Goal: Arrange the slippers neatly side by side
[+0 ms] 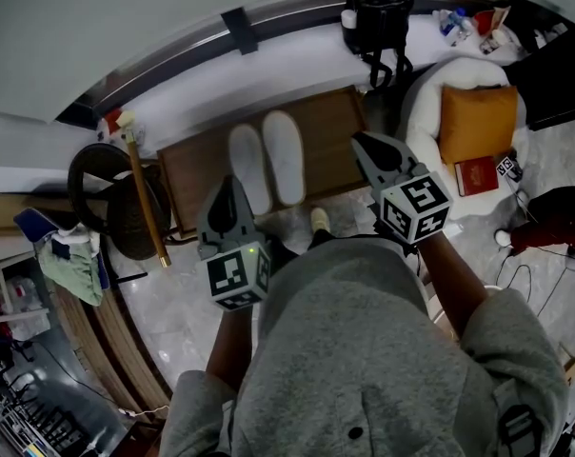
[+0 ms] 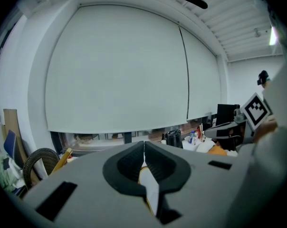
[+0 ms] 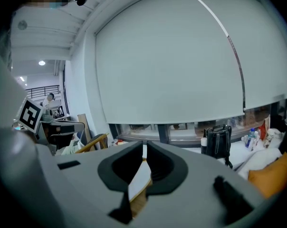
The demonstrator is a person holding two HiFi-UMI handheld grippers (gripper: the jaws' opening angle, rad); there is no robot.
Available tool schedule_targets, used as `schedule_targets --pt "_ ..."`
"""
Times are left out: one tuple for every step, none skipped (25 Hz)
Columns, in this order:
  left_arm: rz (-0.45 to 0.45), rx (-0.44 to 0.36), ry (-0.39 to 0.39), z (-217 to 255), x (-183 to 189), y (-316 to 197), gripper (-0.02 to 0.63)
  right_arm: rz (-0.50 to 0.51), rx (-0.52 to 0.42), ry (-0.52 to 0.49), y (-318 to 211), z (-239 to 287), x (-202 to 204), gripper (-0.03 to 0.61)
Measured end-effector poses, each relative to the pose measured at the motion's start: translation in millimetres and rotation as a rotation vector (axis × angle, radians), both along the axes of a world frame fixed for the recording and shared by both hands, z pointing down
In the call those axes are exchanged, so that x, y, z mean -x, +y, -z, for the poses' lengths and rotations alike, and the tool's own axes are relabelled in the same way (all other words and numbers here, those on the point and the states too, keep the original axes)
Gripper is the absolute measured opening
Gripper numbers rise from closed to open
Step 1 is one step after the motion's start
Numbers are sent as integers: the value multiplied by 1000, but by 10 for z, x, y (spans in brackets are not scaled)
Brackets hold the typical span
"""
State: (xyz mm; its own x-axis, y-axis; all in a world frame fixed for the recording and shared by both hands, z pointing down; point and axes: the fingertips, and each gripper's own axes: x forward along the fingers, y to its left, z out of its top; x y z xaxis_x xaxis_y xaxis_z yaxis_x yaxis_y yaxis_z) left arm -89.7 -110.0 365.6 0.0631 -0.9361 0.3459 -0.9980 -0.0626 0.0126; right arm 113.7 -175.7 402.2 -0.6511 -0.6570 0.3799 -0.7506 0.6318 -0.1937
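Note:
Two white slippers lie side by side, soles up, on a brown mat [image 1: 330,127]: the left slipper [image 1: 247,168] and the right slipper [image 1: 284,155]. My left gripper [image 1: 227,183] hovers just in front of the left slipper, its jaws shut with nothing between them. My right gripper [image 1: 361,142] hangs over the mat's right end, apart from the slippers, also shut and empty. In the left gripper view the gripper [image 2: 144,148] points at a white wall, and a strip of white slipper [image 2: 151,188] shows below its closed jaws. The right gripper [image 3: 144,148] looks the same way.
A white chair with an orange cushion [image 1: 476,122] stands right of the mat, a red book [image 1: 476,174] beside it. A black bag [image 1: 378,22] sits behind the mat. At the left are a wicker basket [image 1: 135,212], a wooden stick [image 1: 145,193] and a green cloth [image 1: 73,265].

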Motion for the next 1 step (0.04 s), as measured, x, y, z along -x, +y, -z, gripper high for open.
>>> schedule_targets --pt "0 2 0 -2 -6 0 18 2 0 1 -3 -1 1 40"
